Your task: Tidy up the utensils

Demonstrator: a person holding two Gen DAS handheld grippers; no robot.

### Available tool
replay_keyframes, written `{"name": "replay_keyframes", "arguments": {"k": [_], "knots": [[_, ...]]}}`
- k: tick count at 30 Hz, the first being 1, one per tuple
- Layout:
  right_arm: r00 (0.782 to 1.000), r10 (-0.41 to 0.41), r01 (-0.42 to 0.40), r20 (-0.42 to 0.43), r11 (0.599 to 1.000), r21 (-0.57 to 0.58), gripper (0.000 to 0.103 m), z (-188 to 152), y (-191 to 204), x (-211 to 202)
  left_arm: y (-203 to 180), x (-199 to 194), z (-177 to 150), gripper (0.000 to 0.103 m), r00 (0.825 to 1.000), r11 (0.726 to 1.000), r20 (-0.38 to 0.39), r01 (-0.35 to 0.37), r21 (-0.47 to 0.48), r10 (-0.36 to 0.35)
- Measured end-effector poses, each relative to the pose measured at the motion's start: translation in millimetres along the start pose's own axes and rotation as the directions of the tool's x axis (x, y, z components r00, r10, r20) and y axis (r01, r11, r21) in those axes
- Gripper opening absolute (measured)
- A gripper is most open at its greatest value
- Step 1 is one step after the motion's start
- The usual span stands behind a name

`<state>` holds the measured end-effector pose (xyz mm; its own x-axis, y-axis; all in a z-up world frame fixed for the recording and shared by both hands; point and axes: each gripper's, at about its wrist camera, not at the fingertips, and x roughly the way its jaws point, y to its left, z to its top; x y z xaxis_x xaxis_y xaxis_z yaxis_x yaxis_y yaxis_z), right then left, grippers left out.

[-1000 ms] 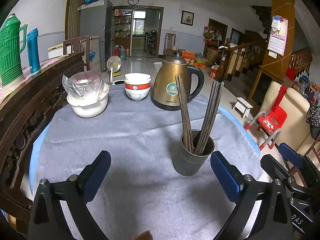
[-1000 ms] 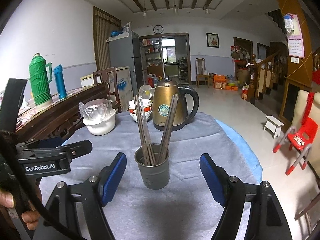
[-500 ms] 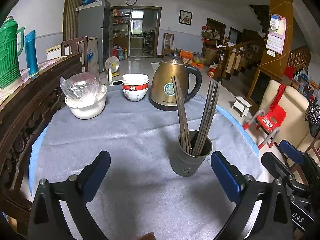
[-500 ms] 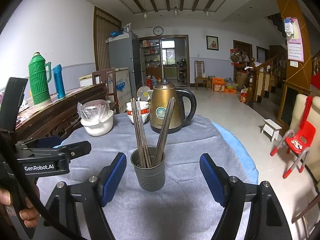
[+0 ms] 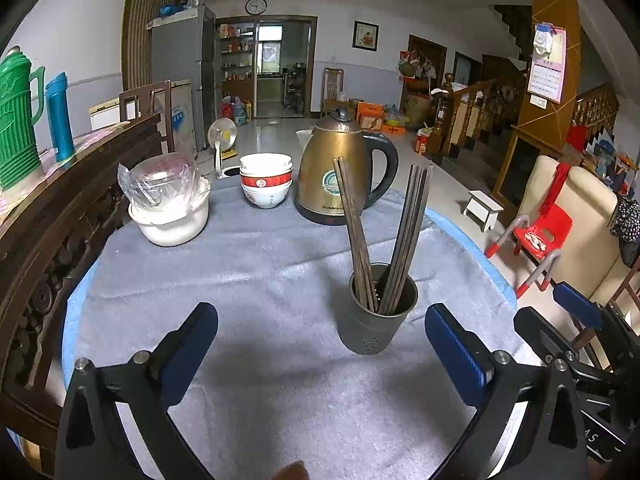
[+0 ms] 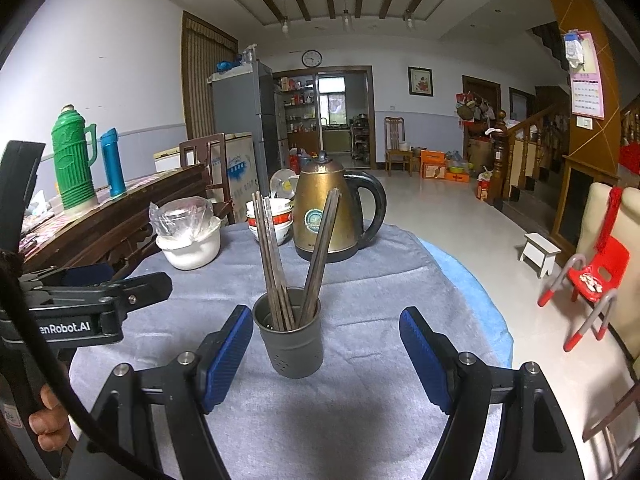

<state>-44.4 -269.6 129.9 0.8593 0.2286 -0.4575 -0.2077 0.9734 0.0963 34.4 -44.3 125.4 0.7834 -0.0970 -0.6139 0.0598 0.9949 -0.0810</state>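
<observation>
Standing upright on the grey cloth-covered round table [image 5: 248,280], the dark grey perforated metal cup [image 6: 291,338] holds two bundles of dark wooden chopsticks [image 6: 296,258] leaning apart. The right gripper [image 6: 326,352] hovers with jaws spread, released, the cup between its blue pads but untouched. The left gripper [image 5: 320,348] is equally wide and empty, the cup just ahead. Behind sits a brass-coloured electric kettle [image 5: 340,172].
</observation>
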Motion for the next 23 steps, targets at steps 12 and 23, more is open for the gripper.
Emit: {"name": "replay_keyframes", "arguments": {"k": [12,23], "knots": [[1.000,0.000,0.000,0.001,1.000,-0.003,0.079,-1,-2,1,-2,0,2,0.103,0.999,0.999,0.002,0.036,0.006,-0.036],[1.000,-0.004,0.004,0.001,1.000,-0.008,0.079,2,-4,2,-11,-1,3,0.103,0.999,0.999,0.028,0.024,0.038,-0.025]]}}
